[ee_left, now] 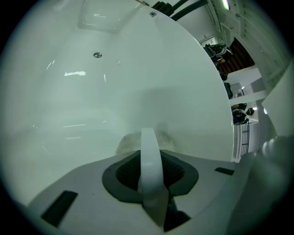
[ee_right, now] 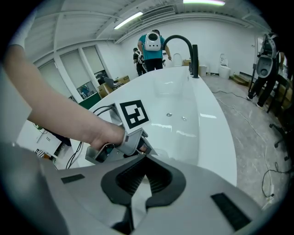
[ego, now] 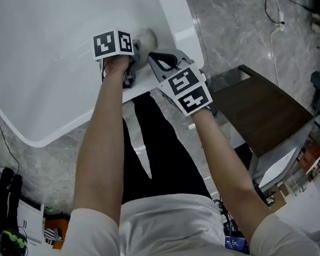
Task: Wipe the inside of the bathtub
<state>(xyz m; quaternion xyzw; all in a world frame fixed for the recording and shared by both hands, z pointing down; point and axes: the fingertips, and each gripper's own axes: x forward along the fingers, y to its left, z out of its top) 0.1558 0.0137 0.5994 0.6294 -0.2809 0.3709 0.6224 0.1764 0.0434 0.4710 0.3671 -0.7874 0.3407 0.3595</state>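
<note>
The white bathtub (ego: pixel 47 57) fills the top left of the head view. My left gripper (ego: pixel 133 45) reaches over its near rim, shut on the white strap (ee_left: pixel 149 156) of a pale fuzzy wiping pad (ee_left: pixel 131 139). The pad rests against the tub's inner wall (ee_left: pixel 92 96); in the head view it is a grey blur (ego: pixel 146 37). My right gripper (ego: pixel 156 56) hovers just right of the left one above the rim, its jaws shut with nothing between them (ee_right: pixel 144 157). From the right gripper view I see the left gripper (ee_right: pixel 124 144) and the hand on it.
A black gooseneck faucet (ee_right: pixel 183 43) stands at the tub's far end (ee_right: pixel 183 105), with people beyond it. A small metal fitting (ee_left: pixel 97 55) sits in the tub's wall. A dark wooden table (ego: pixel 262 112) stands to my right. Cables (ego: pixel 276 11) lie on the marble floor.
</note>
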